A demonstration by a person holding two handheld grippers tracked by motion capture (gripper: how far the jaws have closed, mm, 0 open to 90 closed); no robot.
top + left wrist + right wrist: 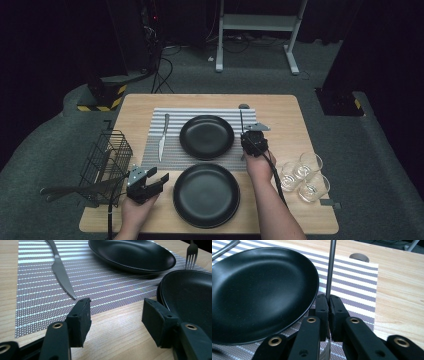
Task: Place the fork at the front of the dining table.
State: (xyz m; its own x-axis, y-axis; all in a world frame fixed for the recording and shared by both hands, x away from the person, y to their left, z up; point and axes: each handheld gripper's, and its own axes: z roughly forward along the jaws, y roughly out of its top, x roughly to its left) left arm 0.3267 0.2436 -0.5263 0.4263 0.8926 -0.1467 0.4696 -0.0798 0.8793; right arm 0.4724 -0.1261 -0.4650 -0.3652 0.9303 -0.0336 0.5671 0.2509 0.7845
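My right gripper (245,134) (329,302) is shut on a metal fork (240,120) (330,267) just right of the far black plate (206,136) (259,290). The fork's handle points away over the striped placemat (170,150) (359,287). In the left gripper view the fork's tines (191,253) show beyond the plates. My left gripper (156,176) (116,315) is open over bare wood, left of the near black plate (206,194) (192,292), with nothing between its jaws. A knife (163,137) (61,272) lies on the placemat's left part.
A black wire basket (107,160) holding utensils hangs off the table's left edge. Three clear glasses (302,175) stand near the right edge. A round grey cap (244,106) (359,257) sits in the tabletop behind the placemat.
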